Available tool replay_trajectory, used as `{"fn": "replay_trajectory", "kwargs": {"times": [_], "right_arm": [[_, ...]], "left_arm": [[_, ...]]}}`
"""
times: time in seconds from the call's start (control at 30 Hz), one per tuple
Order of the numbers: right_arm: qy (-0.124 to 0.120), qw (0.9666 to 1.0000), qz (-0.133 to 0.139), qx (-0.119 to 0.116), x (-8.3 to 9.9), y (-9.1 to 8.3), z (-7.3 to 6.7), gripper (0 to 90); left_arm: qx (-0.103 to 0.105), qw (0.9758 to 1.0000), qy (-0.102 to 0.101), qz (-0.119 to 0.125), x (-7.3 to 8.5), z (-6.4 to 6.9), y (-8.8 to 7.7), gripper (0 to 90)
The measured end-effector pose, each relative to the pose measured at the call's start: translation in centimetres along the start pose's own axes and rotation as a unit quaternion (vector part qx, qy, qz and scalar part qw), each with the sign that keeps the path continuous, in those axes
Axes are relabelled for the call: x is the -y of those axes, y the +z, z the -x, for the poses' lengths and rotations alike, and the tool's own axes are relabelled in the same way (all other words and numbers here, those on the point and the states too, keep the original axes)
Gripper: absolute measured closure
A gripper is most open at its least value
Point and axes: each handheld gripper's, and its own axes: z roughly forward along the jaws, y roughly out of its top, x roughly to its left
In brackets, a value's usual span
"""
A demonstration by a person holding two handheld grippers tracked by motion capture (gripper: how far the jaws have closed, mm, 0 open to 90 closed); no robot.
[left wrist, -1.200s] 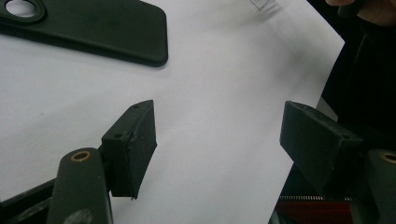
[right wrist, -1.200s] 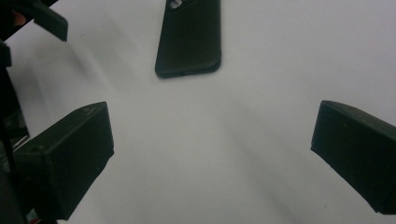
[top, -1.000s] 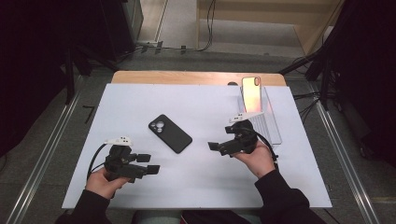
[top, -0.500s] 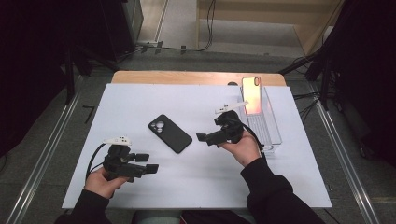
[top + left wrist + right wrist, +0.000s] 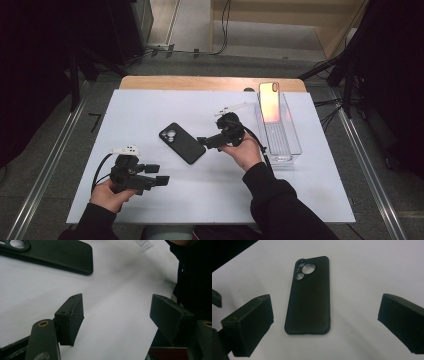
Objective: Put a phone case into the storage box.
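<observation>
white sheeting covers the table [image 5: 150, 105] under a dark studio, with rails and cables on the grey floor beyond. at the centre of the high view lies a black phone case [image 5: 182, 143], flat, camera cutouts toward the upper left of the frame, nothing touching it. your right gripper [image 5: 206, 142] sits just beside the case's right edge, jaws spread wide and holding nothing; in the right gripper view the case [image 5: 309, 296] lies between and beyond the two black jaws, its near short end toward the lens. your left gripper [image 5: 157, 175] hangs low at the lower left of the high view, well apart from the case, jaws also wide and holding nothing; the left gripper view catches the case's corner [image 5: 62, 256] at the upper left. a clear tray [image 5: 290, 145] stands at the right of the table with an orange-lit phone [image 5: 269, 102] leaning upright in its far end.

the step in hand looks like a pickup of the case. to do it well, you would square the jaws across the case's long sides, come in low so one pad slips under the thin edge, and close gently, since a soft shell may flex or skid on the smooth sheet.
</observation>
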Motion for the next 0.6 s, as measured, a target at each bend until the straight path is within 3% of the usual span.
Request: {"fn": "replay_trajectory", "kwargs": {"times": [0.2,0.6], "right_arm": [[-0.010,0.9998,-0.005,0.015,-0.6,1.5,-0.4,2.5],[-0.017,0.9997,-0.013,0.010,-1.9,4.0,-1.6,2.5]], "left_arm": [[0.001,1.0000,0.003,-0.002,0.0,0.0,0.0,27.4],[0.002,1.0000,0.003,-0.002,0.0,0.0,0.0,27.4]]}}
